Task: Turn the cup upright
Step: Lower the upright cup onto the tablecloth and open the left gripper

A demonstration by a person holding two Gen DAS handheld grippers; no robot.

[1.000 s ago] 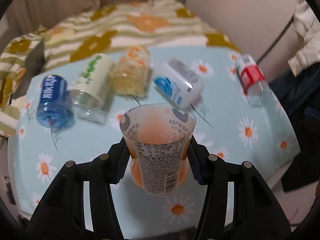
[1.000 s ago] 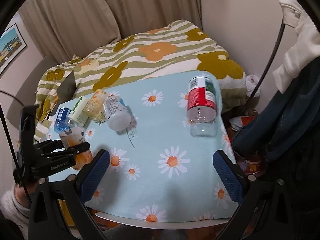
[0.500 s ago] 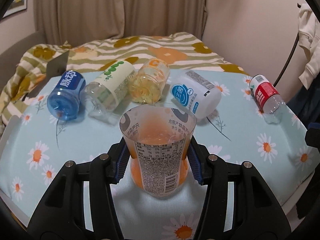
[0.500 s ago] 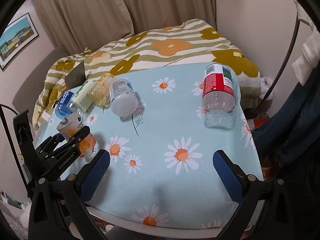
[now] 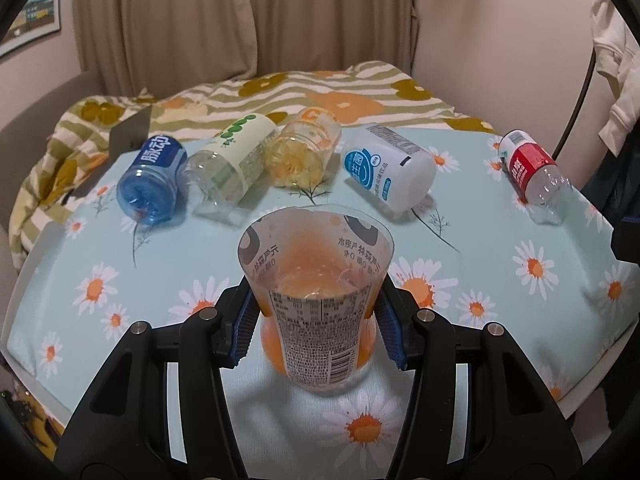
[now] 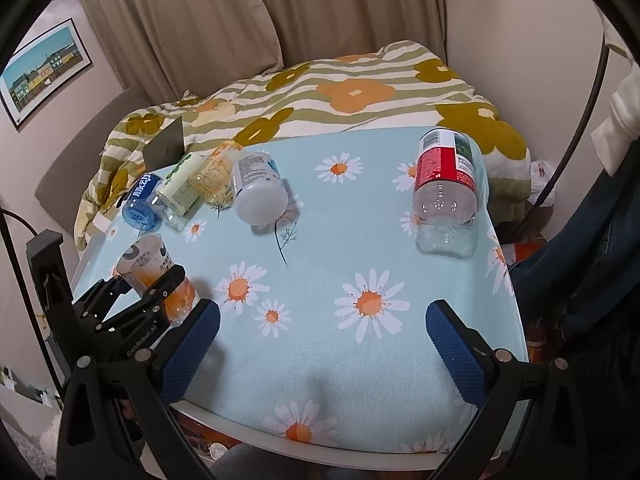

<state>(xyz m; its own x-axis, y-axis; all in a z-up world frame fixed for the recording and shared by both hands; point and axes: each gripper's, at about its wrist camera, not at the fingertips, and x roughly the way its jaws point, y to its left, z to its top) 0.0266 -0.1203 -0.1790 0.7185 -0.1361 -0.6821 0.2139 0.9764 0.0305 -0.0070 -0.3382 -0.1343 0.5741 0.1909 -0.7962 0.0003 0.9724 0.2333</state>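
Cup (image 5: 316, 300) upright, open end up, pinched in left tool (image 5: 316, 328); right tool (image 6: 320, 344) spread wide, holding nothing.

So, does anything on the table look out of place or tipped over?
Yes. Five cut bottles lie on their sides: blue, green-label, yellow, white and red. Only the orange cup stands upright, in the left gripper.
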